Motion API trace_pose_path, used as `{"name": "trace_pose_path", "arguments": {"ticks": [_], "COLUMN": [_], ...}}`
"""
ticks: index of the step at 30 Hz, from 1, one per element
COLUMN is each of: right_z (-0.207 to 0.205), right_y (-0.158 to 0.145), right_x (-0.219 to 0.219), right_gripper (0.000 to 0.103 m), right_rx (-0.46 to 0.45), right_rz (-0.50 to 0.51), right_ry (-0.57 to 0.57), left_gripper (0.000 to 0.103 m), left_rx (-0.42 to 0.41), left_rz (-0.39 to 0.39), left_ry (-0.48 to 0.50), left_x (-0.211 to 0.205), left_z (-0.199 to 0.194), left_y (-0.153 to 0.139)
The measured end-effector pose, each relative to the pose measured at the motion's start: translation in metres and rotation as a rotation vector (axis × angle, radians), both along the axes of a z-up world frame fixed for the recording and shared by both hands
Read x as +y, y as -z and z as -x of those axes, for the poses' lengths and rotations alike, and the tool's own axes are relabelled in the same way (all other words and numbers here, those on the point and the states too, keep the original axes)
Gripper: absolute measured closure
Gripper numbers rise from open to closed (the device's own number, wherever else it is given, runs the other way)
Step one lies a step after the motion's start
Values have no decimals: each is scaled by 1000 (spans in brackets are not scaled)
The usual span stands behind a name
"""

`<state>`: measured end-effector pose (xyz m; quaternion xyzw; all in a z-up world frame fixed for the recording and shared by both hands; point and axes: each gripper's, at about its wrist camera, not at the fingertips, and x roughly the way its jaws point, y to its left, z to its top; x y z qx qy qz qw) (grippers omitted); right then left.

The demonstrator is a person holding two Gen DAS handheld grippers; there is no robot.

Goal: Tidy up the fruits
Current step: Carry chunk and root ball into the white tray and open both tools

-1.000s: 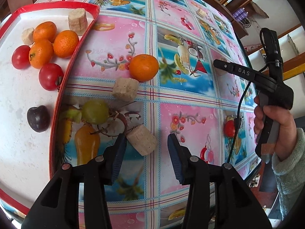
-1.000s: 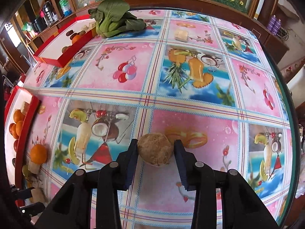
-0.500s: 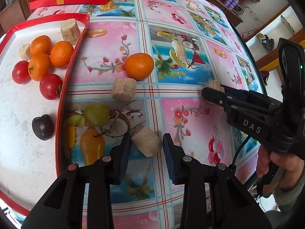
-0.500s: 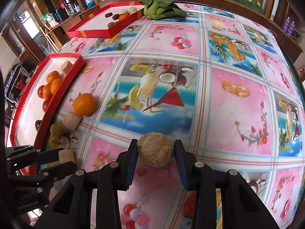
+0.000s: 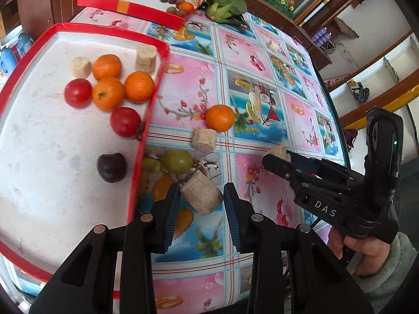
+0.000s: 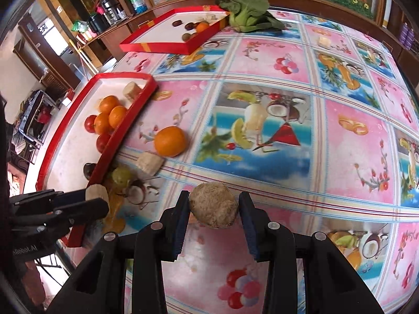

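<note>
- A glossy tablecloth [image 6: 262, 86] printed with pink and blue squares of cartoon fruit covers the round table ahead of both grippers.
- A flat white tray with a red rim [image 5: 154, 78] lies ahead and to the left of the left gripper's jaws. It holds three smooth mandarins, two shiny tomatoes, a dark plum and two pale, rough chunks.
- The left gripper [image 5: 201, 198] has closed in over the last second: its black jaws, once wide around the beige cylindrical chunk [image 5: 201, 196], are now clamped against its coarse, fibrous sides. I judge this piece ready to lift into the tray.
- The right gripper [image 6: 213, 209] grasps a round, tan, hairy-textured lump [image 6: 213, 208], and has swung towards the tray, now near the left gripper.
- Beyond the left jaws, loose on the cloth, sit a green grape [image 5: 178, 161], a second beige chunk [image 5: 204, 140] and an orange mandarin [image 5: 220, 117]; these remain to be sorted.
</note>
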<state>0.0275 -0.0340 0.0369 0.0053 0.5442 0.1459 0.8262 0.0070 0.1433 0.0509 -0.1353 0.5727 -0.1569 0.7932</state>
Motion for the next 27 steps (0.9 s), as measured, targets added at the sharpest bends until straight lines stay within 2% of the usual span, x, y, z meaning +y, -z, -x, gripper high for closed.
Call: {"name": "trace_pose_path", "arguments": {"ticks": [14,24,27], "right_z": [5,5,8], "right_y": [-12,-18,-22], "right_x": [40,67,80], "right_gripper": [65,65,65], "right_rx": [-11,-19,-23], "right_rz": [-5,-22,-58], "right_ry": [-76,-113,-149], "left_gripper": [71,71,71], "left_rx": [-11,-18,-28], "left_rz": [40,51,55], "left_ry": [-119,-154,-160], "left_x": [59,87,102], "left_z": [7,7,4], "left_y": [-6,-7,-10]}}
